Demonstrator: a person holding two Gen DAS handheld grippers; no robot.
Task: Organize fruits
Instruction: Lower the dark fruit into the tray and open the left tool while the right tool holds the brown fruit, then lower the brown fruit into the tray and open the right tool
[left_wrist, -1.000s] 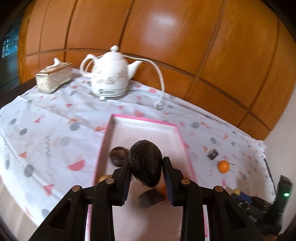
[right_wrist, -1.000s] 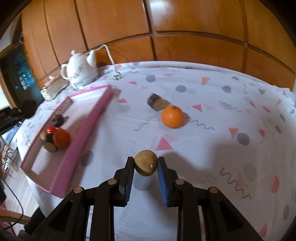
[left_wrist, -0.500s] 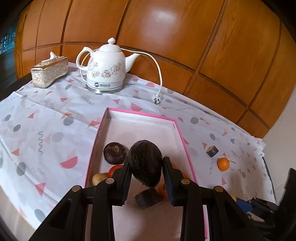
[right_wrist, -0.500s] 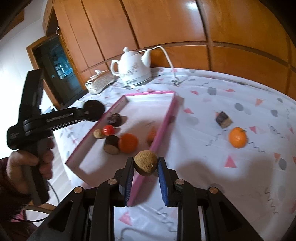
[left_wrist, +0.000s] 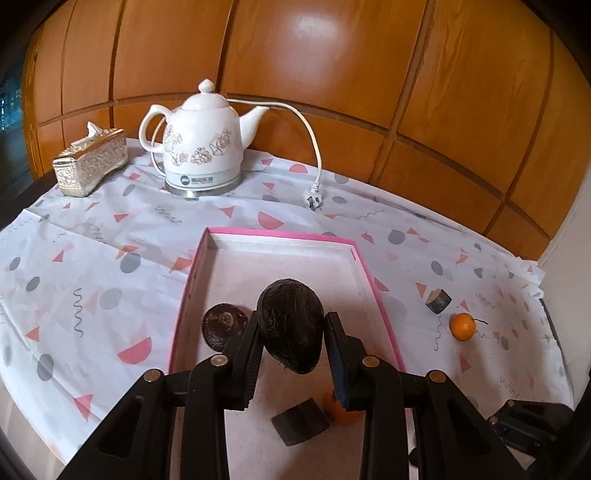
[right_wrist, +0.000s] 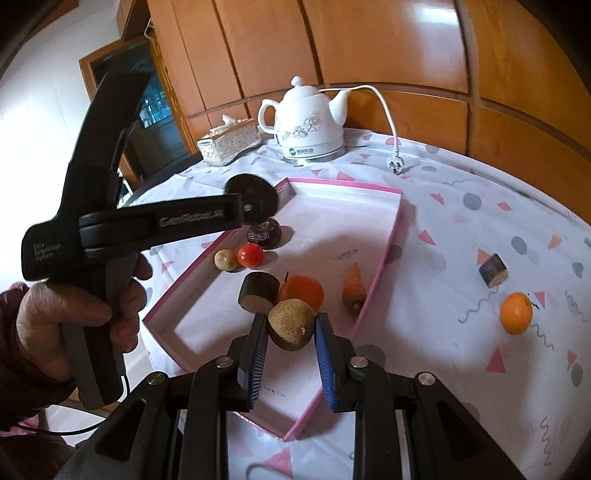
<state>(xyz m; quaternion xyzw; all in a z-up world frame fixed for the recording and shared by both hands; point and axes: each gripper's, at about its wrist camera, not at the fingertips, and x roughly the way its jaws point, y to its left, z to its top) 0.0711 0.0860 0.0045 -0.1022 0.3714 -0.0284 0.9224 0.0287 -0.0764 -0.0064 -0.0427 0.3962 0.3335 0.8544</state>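
**Two fruits in the air, two pieces left on the cloth**

The sorting looks well past halfway. The pink tray (right_wrist: 384, 258), centre of the right wrist view, already holds a dark round fruit (right_wrist: 264, 232), a small tan fruit (right_wrist: 225, 260), a red tomato-like fruit (right_wrist: 250, 255), a dark cut piece (right_wrist: 258, 291), an orange (right_wrist: 301, 291) and a carrot-like piece (right_wrist: 353, 286). Both grippers carry cargo above it. The left gripper (left_wrist: 291, 345) has its jaws clamped on a dark oval fruit (left_wrist: 290, 325), over the tray's middle in its own view. The right gripper (right_wrist: 290, 341) is closed on a brown kiwi-like fruit (right_wrist: 291, 325), above the tray's near right corner.

Judging by what lies outside, two pieces remain on the tablecloth (right_wrist: 480, 369) — a mandarin (right_wrist: 516, 313) at right and a dark cut chunk (right_wrist: 492, 275) just above it in the frame, both well apart from the tray.

Hard to read: in the left wrist view the fingers and held fruit cover the tray's near half, so only part of an orange and a dark block show at the bottom. In the right wrist view the left gripper's body, held in a hand (right_wrist: 74, 317) at lower left, overlaps the dark round fruit. What several dark pieces actually are stays unclear — they could be fruit or cut root.
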